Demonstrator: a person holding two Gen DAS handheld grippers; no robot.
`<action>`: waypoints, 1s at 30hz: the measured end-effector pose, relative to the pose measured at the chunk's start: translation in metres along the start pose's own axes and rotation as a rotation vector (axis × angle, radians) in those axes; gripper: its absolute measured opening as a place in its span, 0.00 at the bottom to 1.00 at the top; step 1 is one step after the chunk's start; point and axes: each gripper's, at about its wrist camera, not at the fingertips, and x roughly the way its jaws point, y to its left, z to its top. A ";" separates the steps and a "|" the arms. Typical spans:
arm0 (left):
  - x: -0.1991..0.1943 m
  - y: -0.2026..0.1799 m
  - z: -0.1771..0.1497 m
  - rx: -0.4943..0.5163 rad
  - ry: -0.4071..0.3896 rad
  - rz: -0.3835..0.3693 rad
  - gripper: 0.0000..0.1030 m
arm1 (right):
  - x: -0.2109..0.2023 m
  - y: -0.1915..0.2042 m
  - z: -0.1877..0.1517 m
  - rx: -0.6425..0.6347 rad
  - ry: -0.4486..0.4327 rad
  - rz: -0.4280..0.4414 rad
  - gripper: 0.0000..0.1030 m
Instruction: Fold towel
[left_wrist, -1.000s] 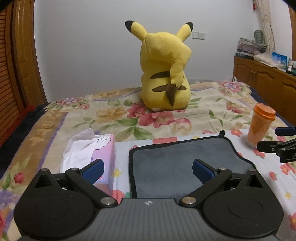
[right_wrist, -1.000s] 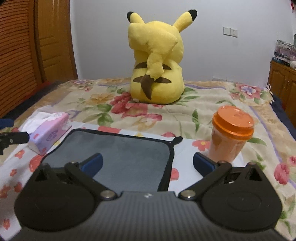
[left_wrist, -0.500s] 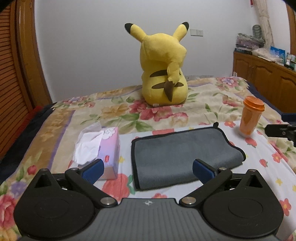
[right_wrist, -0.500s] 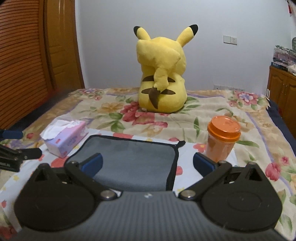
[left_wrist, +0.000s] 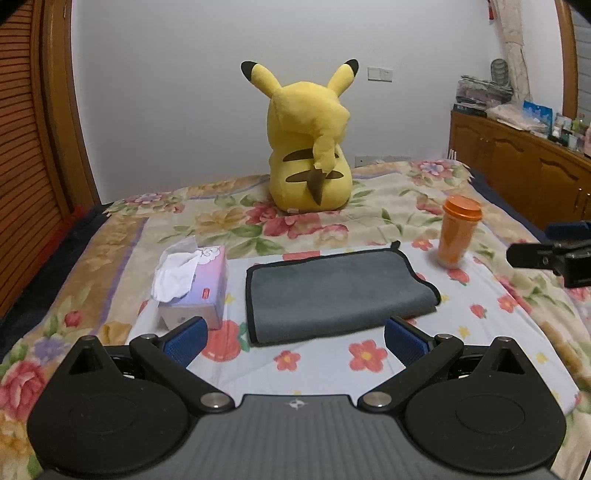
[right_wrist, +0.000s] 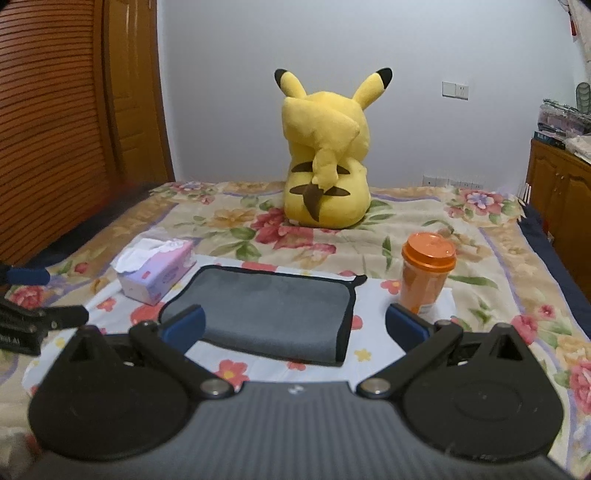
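Observation:
A grey towel (left_wrist: 338, 291) with black trim lies folded flat on a white flowered cloth on the bed; it also shows in the right wrist view (right_wrist: 273, 314). My left gripper (left_wrist: 295, 341) is open and empty, held back from the towel's near edge and above the cloth. My right gripper (right_wrist: 295, 328) is open and empty, raised near the towel's near edge. The right gripper's tip shows at the right edge of the left wrist view (left_wrist: 554, 254); the left gripper's tip shows at the left edge of the right wrist view (right_wrist: 40, 317).
A pink tissue box (left_wrist: 194, 286) sits left of the towel. An orange lidded cup (left_wrist: 458, 230) stands to its right. A yellow plush toy (left_wrist: 310, 147) sits behind on the bed. A wooden cabinet (left_wrist: 524, 166) stands at the right, a wooden door (right_wrist: 66, 122) at the left.
Both grippers have pulled back and up from the towel, so more of the cloth and bed shows. The towel lies still. Both stay open.

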 end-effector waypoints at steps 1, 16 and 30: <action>-0.005 -0.001 -0.002 -0.002 0.004 -0.004 1.00 | -0.003 0.001 0.000 0.001 -0.002 0.002 1.00; -0.066 -0.006 -0.029 0.019 -0.005 -0.012 1.00 | -0.054 0.030 -0.037 0.005 0.020 0.029 1.00; -0.079 -0.010 -0.078 -0.036 0.029 -0.020 1.00 | -0.074 0.039 -0.074 0.036 0.051 0.019 1.00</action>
